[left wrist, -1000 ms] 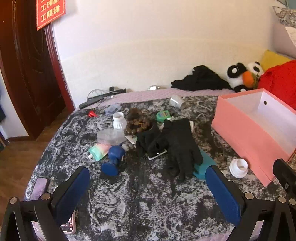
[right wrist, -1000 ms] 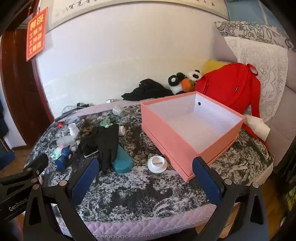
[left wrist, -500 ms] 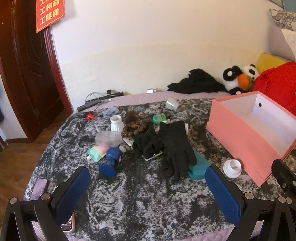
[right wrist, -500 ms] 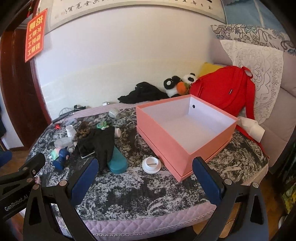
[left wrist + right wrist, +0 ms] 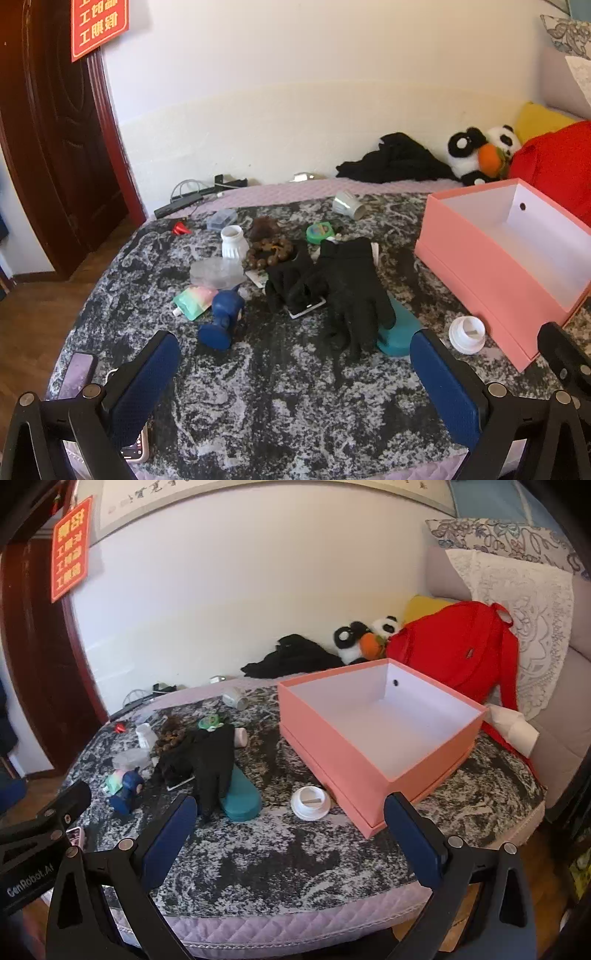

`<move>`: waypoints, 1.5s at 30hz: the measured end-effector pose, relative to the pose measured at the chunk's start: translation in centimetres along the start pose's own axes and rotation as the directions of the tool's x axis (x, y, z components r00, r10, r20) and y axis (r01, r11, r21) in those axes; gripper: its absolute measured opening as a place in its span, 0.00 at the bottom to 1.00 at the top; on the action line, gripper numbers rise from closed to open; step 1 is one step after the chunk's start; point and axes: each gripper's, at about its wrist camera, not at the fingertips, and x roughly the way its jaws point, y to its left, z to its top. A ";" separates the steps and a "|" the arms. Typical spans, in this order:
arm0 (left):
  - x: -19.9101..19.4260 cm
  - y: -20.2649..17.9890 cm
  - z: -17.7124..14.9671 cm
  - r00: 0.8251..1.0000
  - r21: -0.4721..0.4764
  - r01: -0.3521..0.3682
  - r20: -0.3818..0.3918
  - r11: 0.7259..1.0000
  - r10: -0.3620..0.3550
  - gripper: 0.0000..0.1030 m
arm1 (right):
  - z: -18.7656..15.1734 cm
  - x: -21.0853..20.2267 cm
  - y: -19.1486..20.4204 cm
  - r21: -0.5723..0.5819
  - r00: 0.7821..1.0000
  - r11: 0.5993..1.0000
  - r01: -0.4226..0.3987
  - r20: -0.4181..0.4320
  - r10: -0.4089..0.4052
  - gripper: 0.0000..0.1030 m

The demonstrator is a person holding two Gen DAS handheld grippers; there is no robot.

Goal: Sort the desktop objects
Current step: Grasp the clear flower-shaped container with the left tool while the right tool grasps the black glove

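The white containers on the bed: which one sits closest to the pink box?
The round white lid, lying flat right at the pink box's front corner. The ribbed white jar stands upright far off, among the clutter on the left.

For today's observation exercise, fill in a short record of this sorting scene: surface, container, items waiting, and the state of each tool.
surface: bed cover, dark with grey mottling
container: pink box, open, nothing visible inside
items waiting: black gloves lying partly over a teal case; white lid beside the box; blue figurine; bead bracelet; white jar
left tool: open, holding nothing
right tool: open, holding nothing
progress: nothing in the box yet
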 end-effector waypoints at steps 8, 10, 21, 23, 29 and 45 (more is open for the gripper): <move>10.3 7.4 -1.3 0.990 -0.118 -0.128 -0.079 0.985 0.119 1.00 | -1.8 7.2 3.8 -0.128 0.993 0.985 -0.117 -0.013 0.117 1.00; 13.6 10.1 -1.3 0.983 -0.175 -0.153 -0.127 0.973 0.132 1.00 | -2.5 9.7 4.9 -0.156 0.990 0.978 -0.138 -0.040 0.134 0.99; 25.6 15.3 2.6 0.972 -0.170 -0.165 -0.193 0.972 0.131 1.00 | 0.0 24.0 10.7 -0.248 0.970 0.954 -0.165 -0.215 0.112 0.91; 28.1 15.3 2.9 0.966 -0.165 -0.166 -0.227 0.972 0.126 1.00 | 0.3 26.0 11.4 -0.278 0.967 0.949 -0.148 -0.243 0.080 0.87; 33.2 13.4 3.9 0.954 -0.147 -0.126 -0.290 0.981 0.079 1.00 | -0.2 30.6 11.2 -0.275 0.925 0.944 -0.183 -0.374 0.070 0.76; 39.5 13.0 3.6 0.901 -0.170 -0.080 -0.433 0.982 -0.002 0.94 | 0.0 30.4 10.1 -0.252 0.911 0.932 -0.260 -0.384 0.151 0.71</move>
